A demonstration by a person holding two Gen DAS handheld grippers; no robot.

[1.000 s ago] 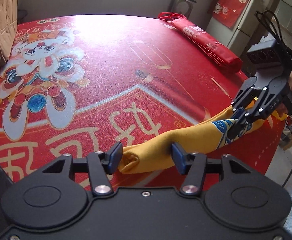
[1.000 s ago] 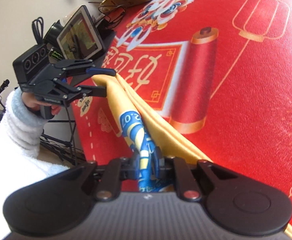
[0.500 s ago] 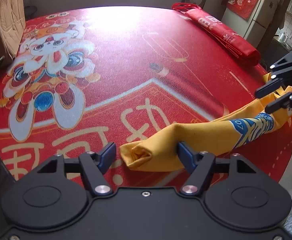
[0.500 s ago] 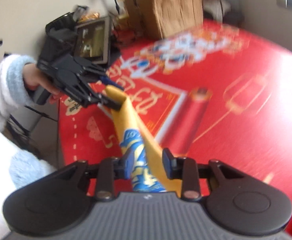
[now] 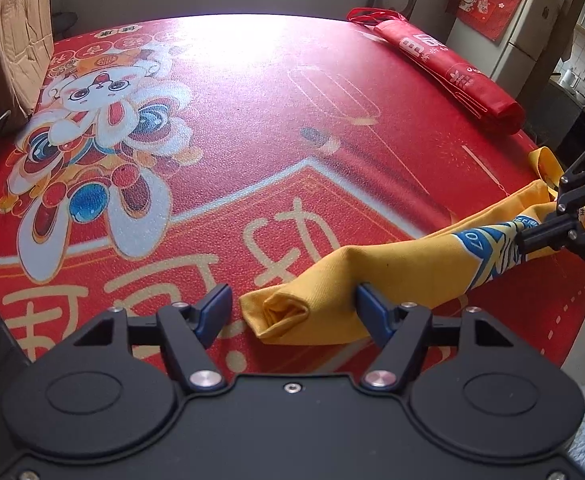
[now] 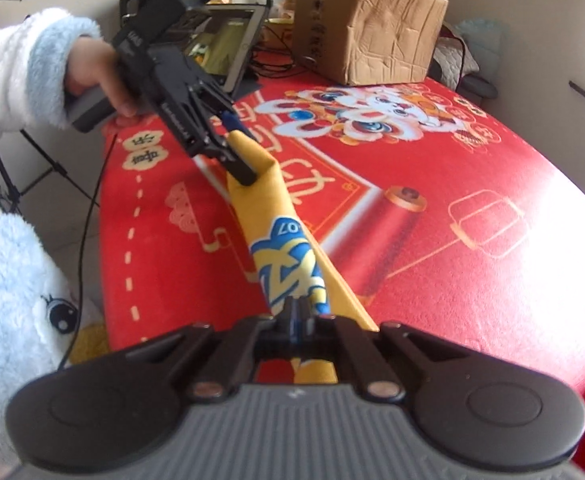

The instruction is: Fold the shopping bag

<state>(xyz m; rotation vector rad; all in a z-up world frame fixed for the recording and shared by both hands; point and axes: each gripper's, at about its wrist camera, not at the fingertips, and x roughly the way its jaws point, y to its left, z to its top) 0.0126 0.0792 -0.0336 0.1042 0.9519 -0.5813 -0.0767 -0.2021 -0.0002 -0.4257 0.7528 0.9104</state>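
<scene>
A yellow shopping bag (image 5: 392,268) with a blue print is gathered into a long narrow band, stretched above the red mat between both grippers. Its folded end sits between the blue pads (image 5: 216,308) of my left gripper (image 5: 292,308), which stands wide open; the end lies toward the right pad. At the right edge my right gripper (image 5: 532,236) is shut on the printed part. In the right wrist view the bag (image 6: 276,216) runs from my shut right gripper (image 6: 300,316) up to the left gripper (image 6: 240,148), held by a hand in a fluffy sleeve.
A folded red bag (image 5: 444,68) lies at the far right of the table's printed red mat (image 5: 252,100). A cardboard box (image 6: 368,28) and a tablet (image 6: 224,44) stand at the table's far edge. The table edge runs close beside the right gripper.
My left gripper has opened wider around the bag's end. The right gripper swung round, loosened briefly half a second ago and now pinches the printed part tightly again.
</scene>
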